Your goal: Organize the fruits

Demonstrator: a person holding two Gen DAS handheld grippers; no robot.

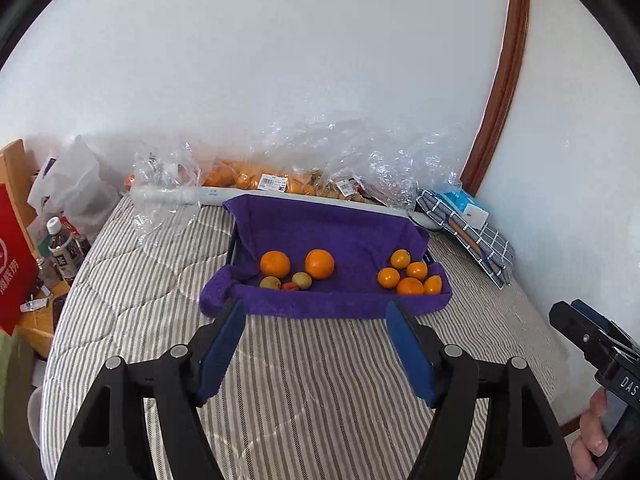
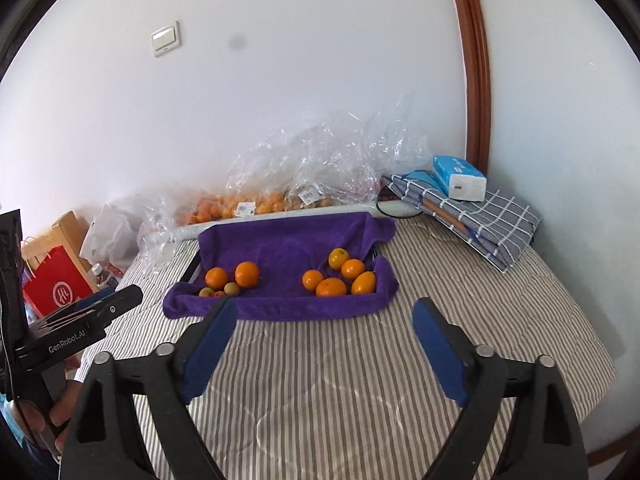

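Left wrist view, left tool (image 1: 316, 306) hanging spread and empty over striped bed (image 1: 304, 380), right tool (image 2: 324, 306) likewise gaping empty, oranges (image 1: 410, 276) sitting in purple-towelled tray (image 1: 320, 304).

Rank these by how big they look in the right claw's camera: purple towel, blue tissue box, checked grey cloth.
Largest to smallest:
1. purple towel
2. checked grey cloth
3. blue tissue box
The towel lies nearer the camera, so its lead is partly nearness.

Bright, even daylight; sharp focus, fisheye-curved edges.

"GenRobot.AI" on the left hand-held gripper (image 2: 132, 294), "DAS" on the right hand-held gripper (image 1: 560, 312), price stickers unreadable
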